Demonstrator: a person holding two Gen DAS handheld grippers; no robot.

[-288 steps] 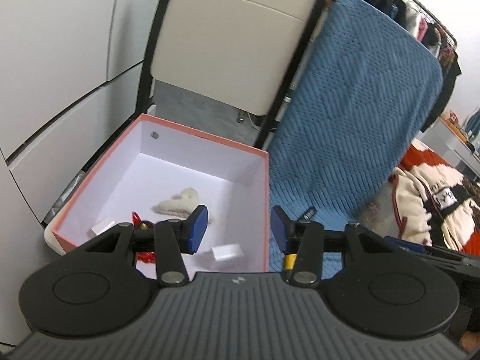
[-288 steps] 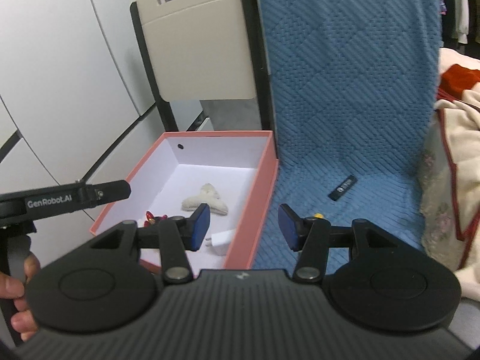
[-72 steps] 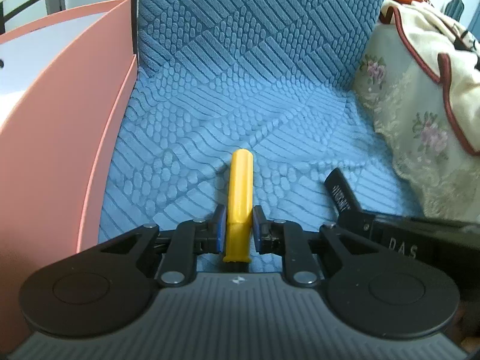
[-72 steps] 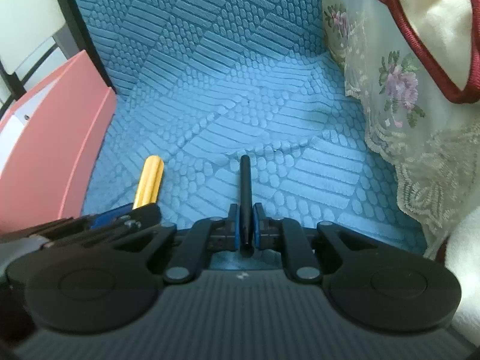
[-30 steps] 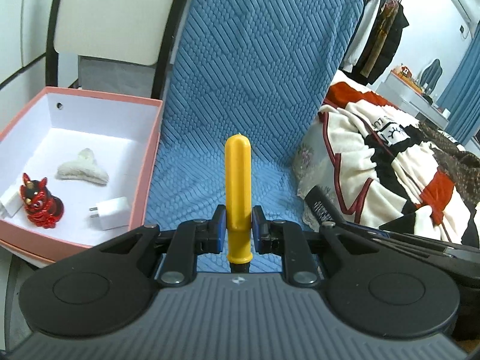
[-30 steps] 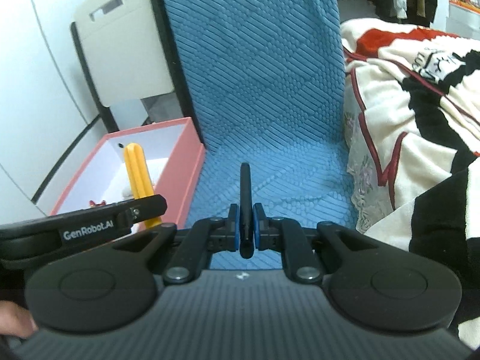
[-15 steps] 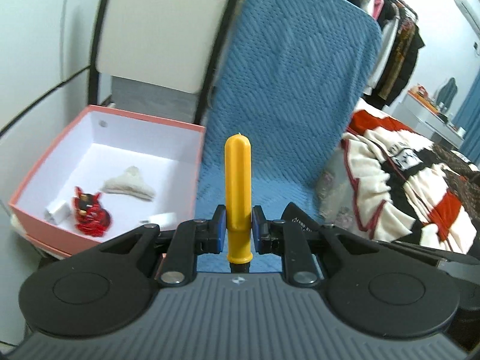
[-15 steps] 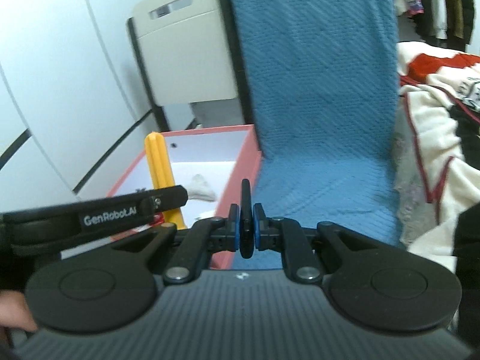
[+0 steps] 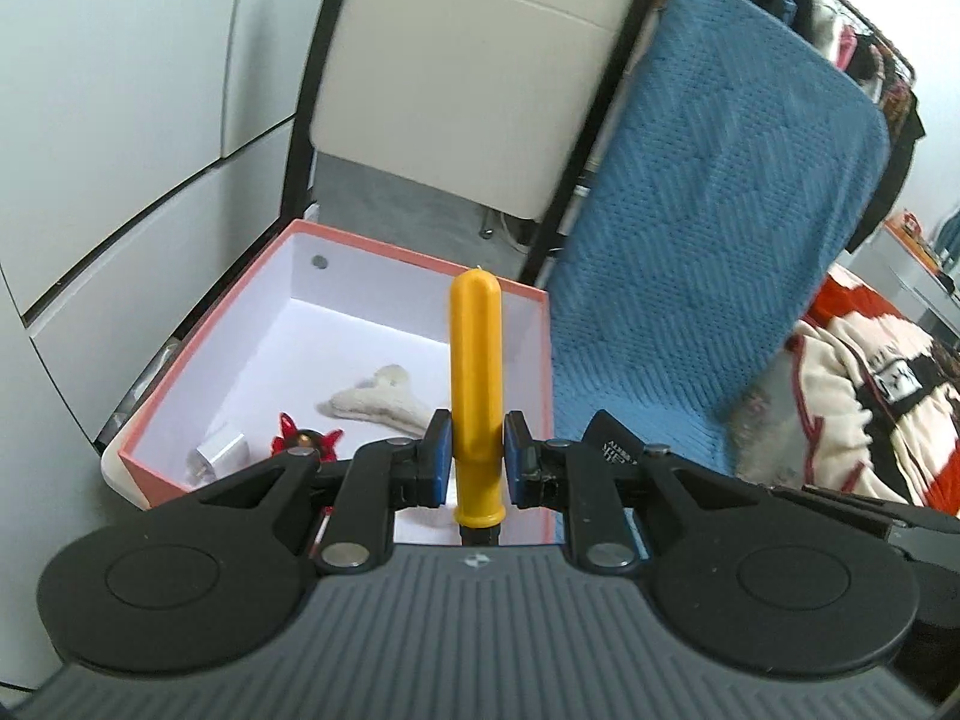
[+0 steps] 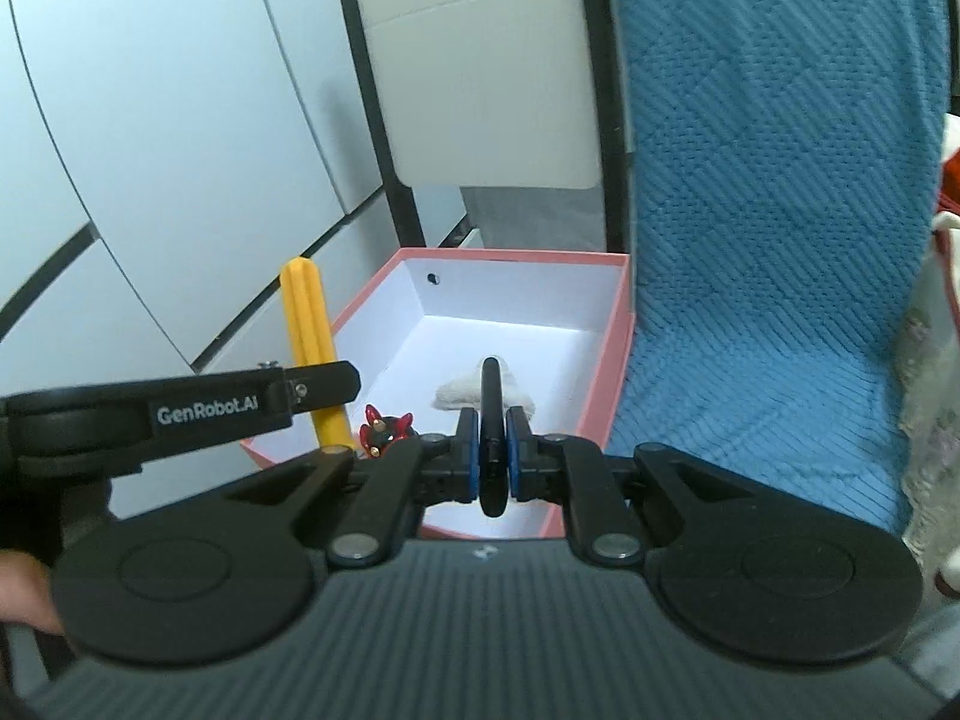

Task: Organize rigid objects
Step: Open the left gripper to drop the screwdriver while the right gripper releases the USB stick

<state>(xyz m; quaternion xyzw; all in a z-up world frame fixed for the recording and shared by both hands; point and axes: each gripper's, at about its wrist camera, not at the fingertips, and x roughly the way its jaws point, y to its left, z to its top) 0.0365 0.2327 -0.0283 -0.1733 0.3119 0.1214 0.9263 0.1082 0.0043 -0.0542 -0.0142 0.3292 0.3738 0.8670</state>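
A blue quilted cover (image 10: pixel 774 276) is spread over the seat on the right of the frame. At its left edge a pink box (image 10: pixel 606 372) is placed. A patterned blanket (image 9: pixel 852 372) is seen at the right.

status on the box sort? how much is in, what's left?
Done: red figurine, white charger and cream plush piece lie in the pink box.
In hand: left gripper clamps the yellow stick; right gripper clamps the thin black piece. Both are over the box.
Left: release both inside. Nothing loose shows on the blue cushion.
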